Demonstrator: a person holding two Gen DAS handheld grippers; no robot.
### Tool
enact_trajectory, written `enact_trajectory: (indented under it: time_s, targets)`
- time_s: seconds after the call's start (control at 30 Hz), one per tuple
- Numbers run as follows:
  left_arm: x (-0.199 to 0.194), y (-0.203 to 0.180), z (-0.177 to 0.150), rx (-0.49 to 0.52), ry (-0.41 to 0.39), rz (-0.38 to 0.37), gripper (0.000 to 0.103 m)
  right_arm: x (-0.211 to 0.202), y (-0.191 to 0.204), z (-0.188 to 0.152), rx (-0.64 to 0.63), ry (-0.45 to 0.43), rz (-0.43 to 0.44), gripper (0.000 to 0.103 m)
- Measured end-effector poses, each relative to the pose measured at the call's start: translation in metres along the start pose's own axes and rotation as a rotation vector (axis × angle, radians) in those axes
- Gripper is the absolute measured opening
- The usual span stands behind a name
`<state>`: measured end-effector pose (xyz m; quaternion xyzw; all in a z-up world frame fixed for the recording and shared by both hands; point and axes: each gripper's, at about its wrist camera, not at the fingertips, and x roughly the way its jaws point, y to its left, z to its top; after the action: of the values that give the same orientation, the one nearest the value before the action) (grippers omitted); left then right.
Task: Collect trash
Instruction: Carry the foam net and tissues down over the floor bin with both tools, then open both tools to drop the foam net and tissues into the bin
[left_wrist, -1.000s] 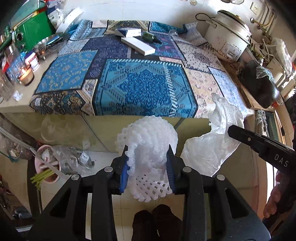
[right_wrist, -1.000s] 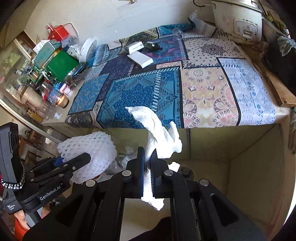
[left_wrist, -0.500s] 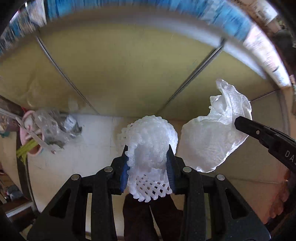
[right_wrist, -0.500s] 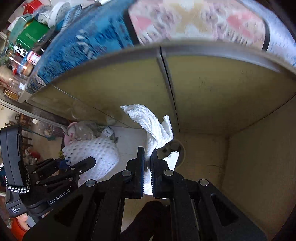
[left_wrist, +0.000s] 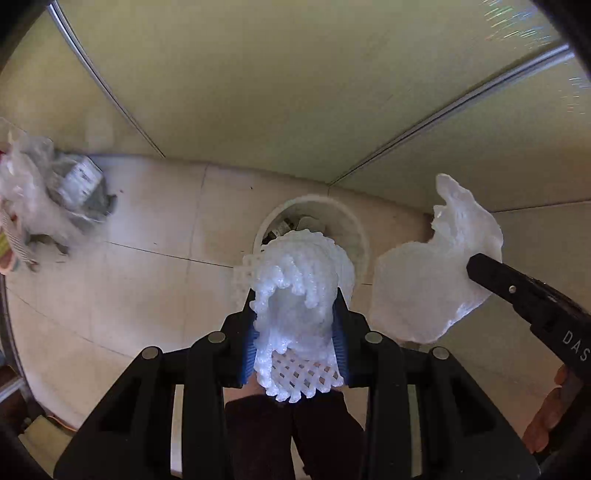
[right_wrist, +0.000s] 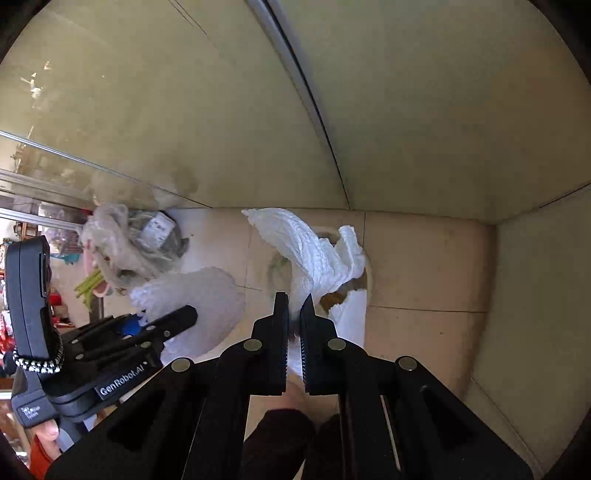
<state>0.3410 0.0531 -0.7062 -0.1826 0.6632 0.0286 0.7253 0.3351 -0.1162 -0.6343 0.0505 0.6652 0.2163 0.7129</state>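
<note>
Mostly hidden in the left wrist view: the white bin (left_wrist: 354, 225) on the tiled floor (left_wrist: 147, 280), covered across its near side by the foam net (left_wrist: 301, 291), with only the far rim and a few dark scraps inside showing. Hidden even more in the right wrist view, where only slivers of the bin (right_wrist: 364, 273) edge out behind the crumpled tissue (right_wrist: 314, 254); contents there hard to make out, something yellowish at best. Blurred at the left edge, a heap of clear plastic wrapping (left_wrist: 48, 195) against the cabinet base, its contents unreadable. Left gripper (left_wrist: 297, 325) clamped at a moderate width on the foam net, blue pads (left_wrist: 248, 350) pressing both sides, the mesh bulging forward past the fingertips and hanging above the bin. Right gripper (right_wrist: 294, 310) pinched nearly closed on the tissue, the paper fanning out ahead over the bin's mouth. Seen from the left camera, the tissue (left_wrist: 436, 280) just right of the foam net, not touching it.
</note>
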Motion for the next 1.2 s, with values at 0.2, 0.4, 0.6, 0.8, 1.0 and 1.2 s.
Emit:
enact_trajectory:
  time_s: [0.2,0.4,0.6,0.8,1.0,1.2]
  targets:
    - [0.072,0.012,0.007,-0.019,0.029,-0.028,0.034,0.052,-0.009,0.001,0.0,-0.017,0.007,0.006]
    - [0.123,0.014,0.018,-0.024,0.042,-0.032,0.035,0.106,-0.025,-0.006,0.023,0.056,0.005,0.006]
    - [0.155,0.014,0.024,-0.037,0.064,-0.061,0.037,0.129,-0.027,-0.013,-0.053,0.123,0.0,0.007]
    - [0.166,0.013,0.018,-0.041,0.097,-0.058,0.05,0.13,-0.03,-0.018,-0.058,0.148,-0.008,0.043]
    - [0.143,0.007,0.012,-0.058,0.103,-0.058,0.058,0.103,-0.039,-0.025,-0.031,0.121,-0.011,0.043]
    - [0.108,-0.001,0.011,-0.048,0.084,-0.057,0.065,0.047,-0.03,-0.026,-0.007,0.074,-0.009,0.043]
